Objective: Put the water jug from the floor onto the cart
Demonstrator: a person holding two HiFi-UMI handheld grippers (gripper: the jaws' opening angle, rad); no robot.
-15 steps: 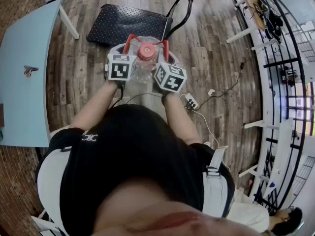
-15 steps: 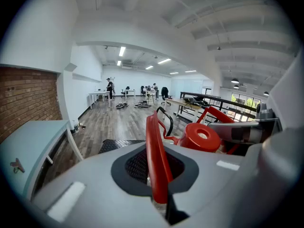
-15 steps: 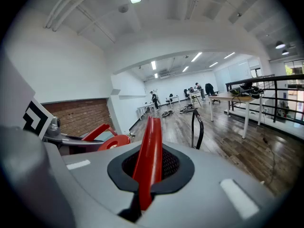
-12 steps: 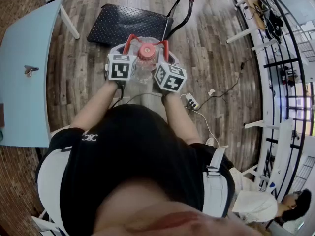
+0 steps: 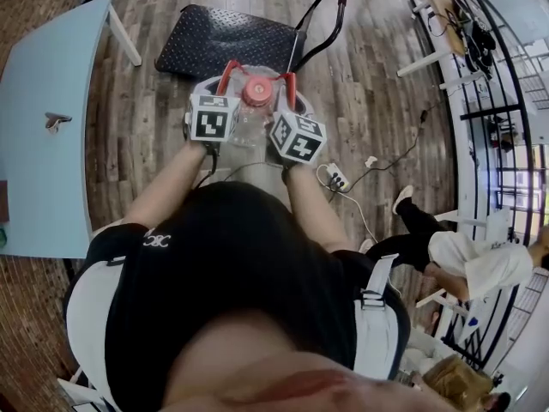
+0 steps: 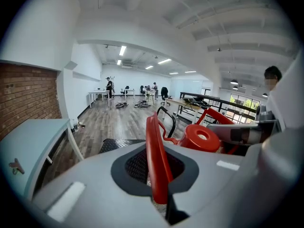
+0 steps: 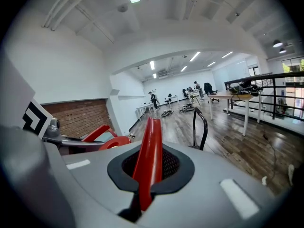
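A clear water jug (image 5: 250,120) with a red cap (image 5: 257,91) sits between my two grippers, just short of the black flat cart (image 5: 230,38) on the wooden floor. My left gripper (image 5: 226,72) lies against the jug's left shoulder and my right gripper (image 5: 289,83) against its right. Both pairs of red jaws are shut with nothing between them. The left gripper view has its shut jaws (image 6: 153,141) beside the cap (image 6: 199,137). The right gripper view has its jaws (image 7: 149,148) with the cap (image 7: 113,142) at the left. The jug's base is hidden.
The cart's upright handle (image 5: 324,17) stands at its right end. A pale blue table (image 5: 43,127) is at the left. A power strip (image 5: 333,177) with cables lies on the floor at the right. A person (image 5: 463,260) moves by the railing (image 5: 506,144).
Both grippers and the jug hold nearly the same place. A person at the right edge has walked further into view.
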